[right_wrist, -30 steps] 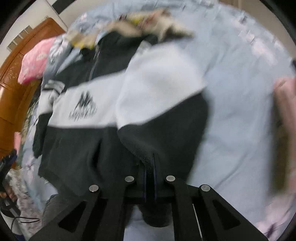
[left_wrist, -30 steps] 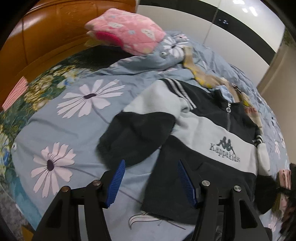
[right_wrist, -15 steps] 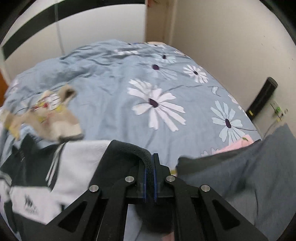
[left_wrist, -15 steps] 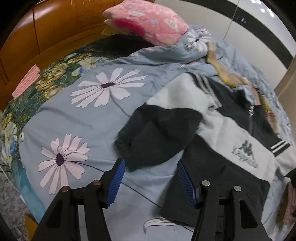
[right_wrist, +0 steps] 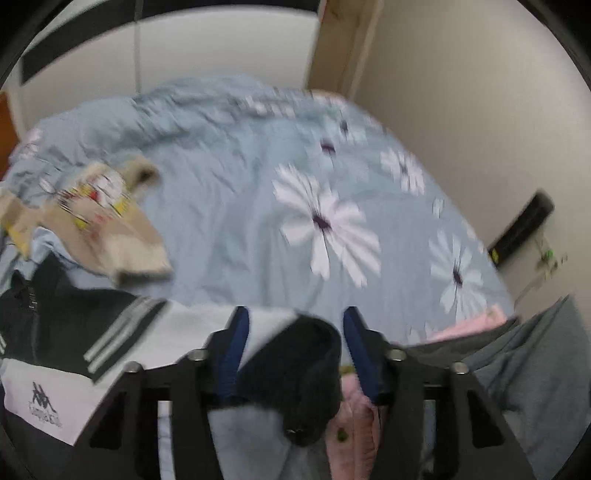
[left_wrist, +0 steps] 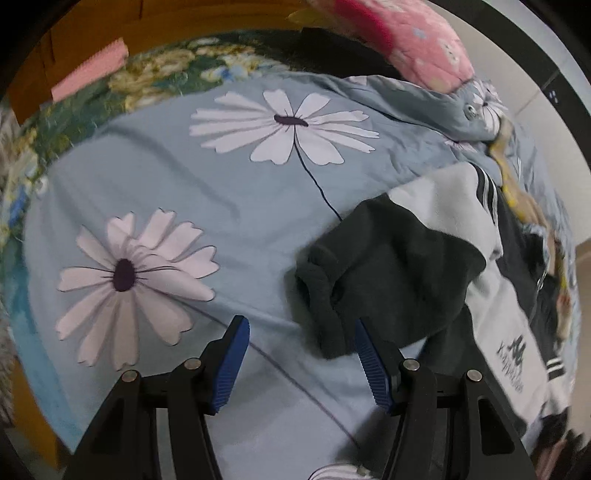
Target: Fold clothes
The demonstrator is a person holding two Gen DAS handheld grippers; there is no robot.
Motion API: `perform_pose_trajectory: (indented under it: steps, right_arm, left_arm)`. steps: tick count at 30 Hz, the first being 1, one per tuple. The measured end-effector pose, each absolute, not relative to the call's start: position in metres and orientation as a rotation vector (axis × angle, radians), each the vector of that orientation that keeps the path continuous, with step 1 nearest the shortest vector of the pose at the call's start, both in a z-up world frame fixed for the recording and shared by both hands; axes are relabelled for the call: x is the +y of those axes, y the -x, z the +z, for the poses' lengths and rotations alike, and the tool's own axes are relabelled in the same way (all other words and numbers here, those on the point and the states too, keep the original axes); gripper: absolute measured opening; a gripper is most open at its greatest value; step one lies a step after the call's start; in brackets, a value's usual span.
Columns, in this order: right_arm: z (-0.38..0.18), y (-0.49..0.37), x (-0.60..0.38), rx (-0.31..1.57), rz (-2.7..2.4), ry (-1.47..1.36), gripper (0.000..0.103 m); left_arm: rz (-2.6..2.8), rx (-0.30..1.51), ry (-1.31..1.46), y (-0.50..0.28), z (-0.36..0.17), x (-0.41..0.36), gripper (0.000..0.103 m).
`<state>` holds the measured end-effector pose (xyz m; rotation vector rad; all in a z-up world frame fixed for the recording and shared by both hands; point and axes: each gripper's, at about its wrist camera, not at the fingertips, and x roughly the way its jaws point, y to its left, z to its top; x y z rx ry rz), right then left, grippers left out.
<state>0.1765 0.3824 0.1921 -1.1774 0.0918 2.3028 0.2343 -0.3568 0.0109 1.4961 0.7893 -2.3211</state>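
Note:
A black, grey and white Kappa Kids jacket [left_wrist: 517, 325] lies on the blue flowered bedspread [left_wrist: 184, 192]. In the left wrist view its black sleeve cuff [left_wrist: 369, 277] is bunched just ahead of my open left gripper [left_wrist: 301, 349], near the right finger. In the right wrist view the jacket's body [right_wrist: 74, 350] lies at the lower left. My right gripper [right_wrist: 293, 347] stands open, and the other black sleeve cuff [right_wrist: 299, 373] lies loose between the blue pads.
A pink pillow [left_wrist: 406, 33] and wooden headboard [left_wrist: 92, 29] are at the back left. A beige printed garment [right_wrist: 92, 214] lies beyond the jacket. A grey garment [right_wrist: 517, 369] and pink cloth [right_wrist: 358, 413] lie at the right, near the wall.
My right gripper has opened and let go of the black sleeve it was clamping. My left gripper has moved closer to the other sleeve cuff, staying open.

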Motion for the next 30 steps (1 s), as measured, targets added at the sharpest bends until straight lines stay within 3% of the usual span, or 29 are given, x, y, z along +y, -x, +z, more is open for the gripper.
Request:
perform_pose_trajectory:
  steps: [7, 11, 12, 25, 30]
  right_arm:
    - [0.201, -0.197, 0.288, 0.026, 2.529, 1.215, 0.061]
    - [0.178, -0.203, 0.240, -0.050, 2.573, 1.329, 0.060]
    - [0.172, -0.204, 0.232, -0.056, 2.575, 1.350, 0.060]
    - [0.142, -0.204, 0.215, -0.007, 2.493, 1.461, 0.060]
    - [0.124, -0.213, 0.218, 0.038, 2.430, 1.514, 0.060]
  left_arm:
    - [-2.280, 1.096, -1.477, -0.211, -0.027, -0.371, 0.060]
    - [-2.307, 1.085, -1.464, -0.201, -0.030, -0.371, 0.027]
    - [-2.319, 1.070, -1.460, -0.198, -0.029, -0.370, 0.025]
    - [-2.580, 0.365, -1.175, -0.074, 0.087, -0.451, 0.021]
    - [-2.528, 0.130, -1.248, -0.022, 0.071, -0.448, 0.021]
